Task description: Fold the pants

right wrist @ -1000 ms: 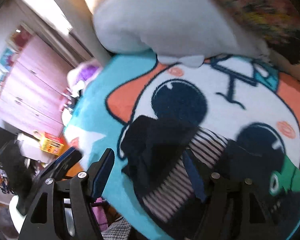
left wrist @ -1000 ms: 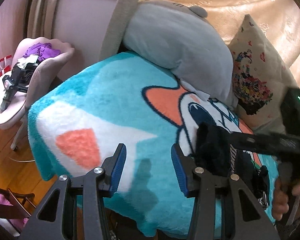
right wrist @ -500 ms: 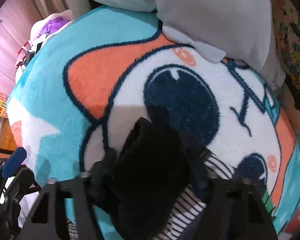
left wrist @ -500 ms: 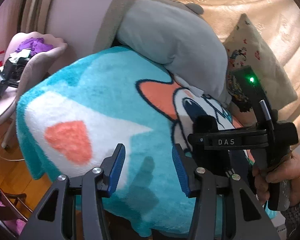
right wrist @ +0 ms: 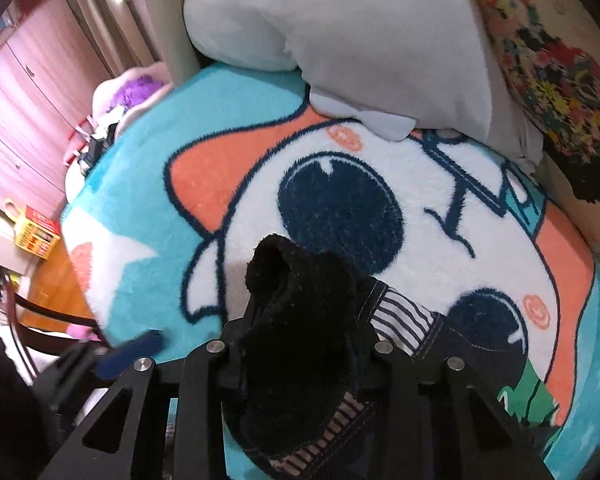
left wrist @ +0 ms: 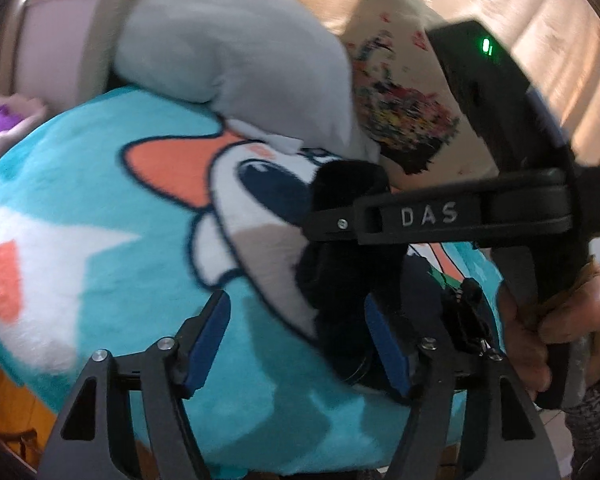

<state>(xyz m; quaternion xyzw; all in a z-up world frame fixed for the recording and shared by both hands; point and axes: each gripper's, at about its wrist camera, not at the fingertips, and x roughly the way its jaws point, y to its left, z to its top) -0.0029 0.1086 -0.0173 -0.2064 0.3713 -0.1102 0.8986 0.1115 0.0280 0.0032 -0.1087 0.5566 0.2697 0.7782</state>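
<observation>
**Pants bunched up in right-hand grip, over cartoon blanket**

Right gripper clamped tight on a thick wad of black pants, fleecy lining bulging up between the closed fingers, striped inner fabric spilling out below and to the right. Seen from the left wrist, same gripper lying sideways across the frame, marked "DAS", green light on its body, held by the right hand, with the pants hanging from it down onto the blanket. Left gripper spread wide, blue pads bare, gripping nothing; its right finger right beside the dark cloth, contact impossible to judge. Turquoise blanket with an orange-and-white cartoon face underneath. Grey pillow and patterned cushion at the far edge.
</observation>
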